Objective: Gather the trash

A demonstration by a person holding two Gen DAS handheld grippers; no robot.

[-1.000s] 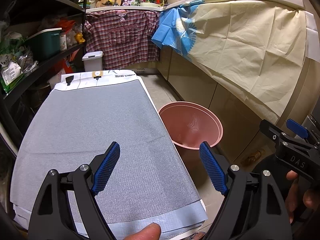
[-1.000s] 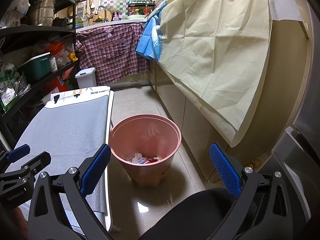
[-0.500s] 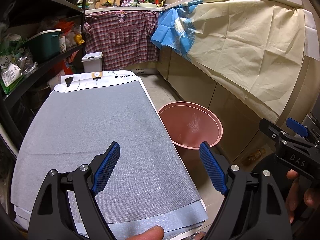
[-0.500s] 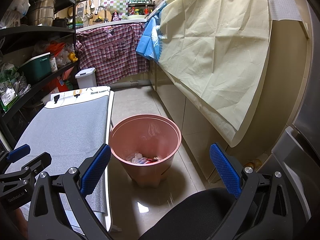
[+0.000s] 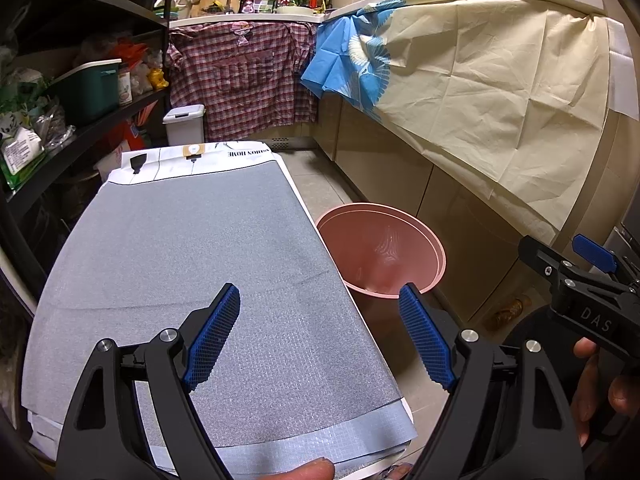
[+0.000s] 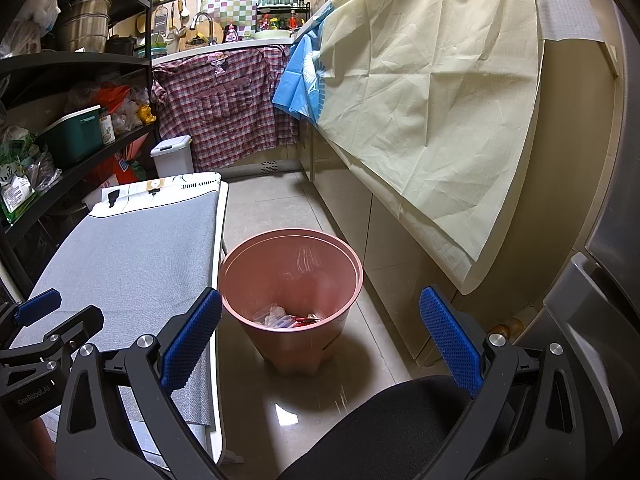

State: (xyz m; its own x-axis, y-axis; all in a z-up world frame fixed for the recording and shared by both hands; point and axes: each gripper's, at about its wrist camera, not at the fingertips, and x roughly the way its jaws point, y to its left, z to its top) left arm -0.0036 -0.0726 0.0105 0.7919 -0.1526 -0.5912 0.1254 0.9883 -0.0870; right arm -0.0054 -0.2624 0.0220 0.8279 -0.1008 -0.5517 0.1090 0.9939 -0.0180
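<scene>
Your left tongs (image 5: 320,336) gape wide and empty over the grey table (image 5: 192,248). Your right tongs (image 6: 320,344) gape empty too, the pink bin (image 6: 292,280) of trash (image 6: 286,319) at frame centre.

Left hand-held gripper (image 5: 320,336) jaws wide apart, empty; right hand-held gripper (image 6: 320,340) likewise.

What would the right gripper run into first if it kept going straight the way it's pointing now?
Most likely the pink trash bin. The right gripper has its jaws open and empty, and the bin stands on the floor between them in the right wrist view, nothing nearer in line. Depth is hard to judge.
</scene>
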